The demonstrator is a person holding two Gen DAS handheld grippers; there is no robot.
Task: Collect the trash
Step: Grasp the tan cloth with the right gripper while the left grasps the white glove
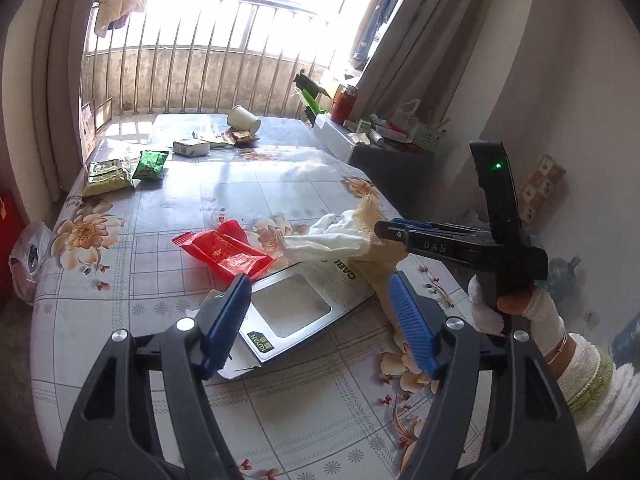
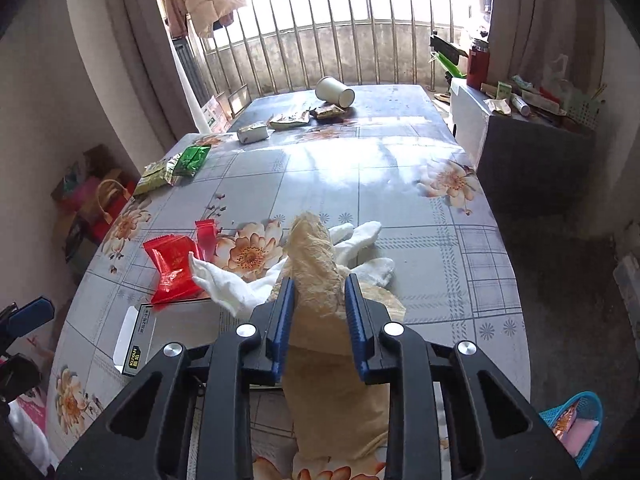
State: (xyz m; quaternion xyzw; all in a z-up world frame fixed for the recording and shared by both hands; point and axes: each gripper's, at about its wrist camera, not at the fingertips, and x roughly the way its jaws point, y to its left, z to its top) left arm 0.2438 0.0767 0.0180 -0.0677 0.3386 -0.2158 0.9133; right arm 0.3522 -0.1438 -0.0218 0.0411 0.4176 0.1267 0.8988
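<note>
My right gripper [image 2: 319, 302] is shut on a beige plastic bag [image 2: 316, 264], lifted over the near table edge; it also shows in the left wrist view [image 1: 390, 234] gripping the bag [image 1: 370, 216]. A white crumpled cloth or tissue [image 2: 240, 288] lies beside the bag. A red wrapper [image 1: 226, 254] and a flat silver box with a window [image 1: 296, 312] lie near it. My left gripper [image 1: 320, 312] is open and empty, just above the silver box. A paper cup [image 1: 243, 118], green packets [image 1: 150, 164] and a small box [image 1: 191, 147] lie further back.
The table has a flowered plastic cover [image 1: 200, 200]. A cluttered side cabinet [image 1: 384, 140] with a red jar [image 1: 343, 105] stands at the right. A blue basket [image 2: 576, 420] sits on the floor at right. Bags [image 2: 96, 208] lie on the floor left.
</note>
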